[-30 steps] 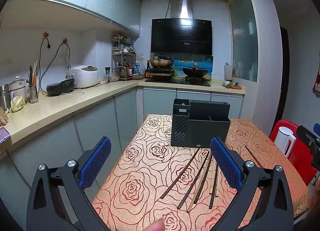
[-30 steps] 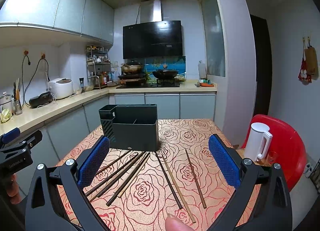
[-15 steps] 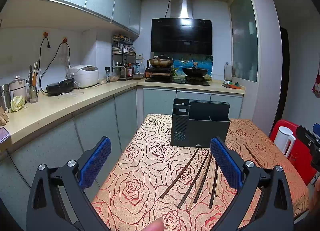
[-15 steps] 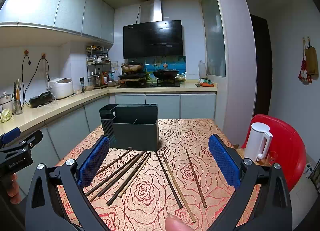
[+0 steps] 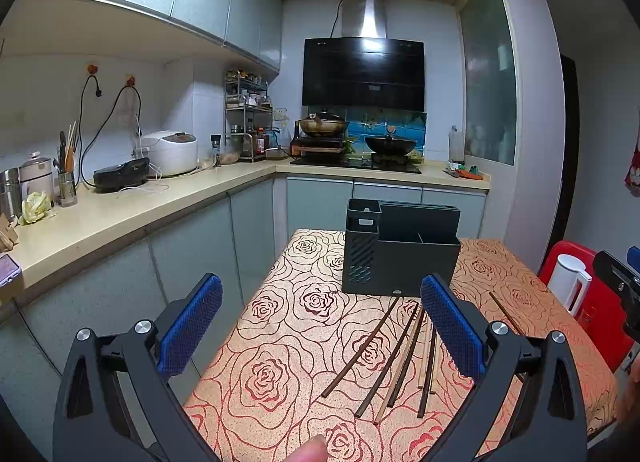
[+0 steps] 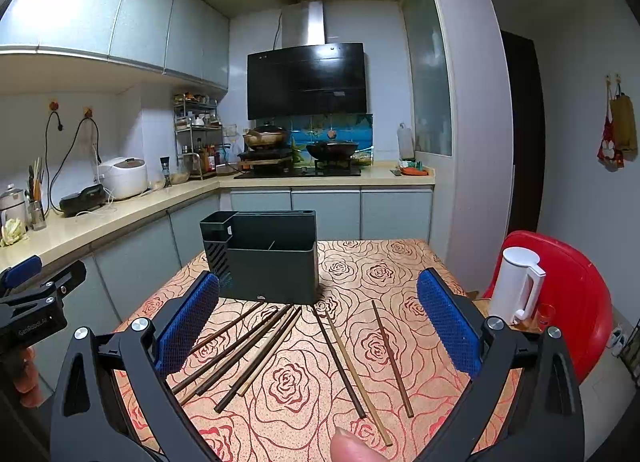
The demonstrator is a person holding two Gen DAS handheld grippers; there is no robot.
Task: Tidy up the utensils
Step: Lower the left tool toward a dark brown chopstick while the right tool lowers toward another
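On a rose-patterned desk (image 6: 384, 262), a dark holder (image 6: 272, 262) stands empty, ready for the chopsticks (image 6: 256, 346) scattered just before it. Left gripper (image 5: 320, 326) and right gripper (image 6: 318, 322) hover above, jaws spread wide, gripping nothing.

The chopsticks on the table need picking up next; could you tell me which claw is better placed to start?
Probably the right claw: it is open with most of the chopsticks lying between its fingers, in front of the holder. The left claw, also open, frames mostly bare tablecloth, with the sticks off to its right.
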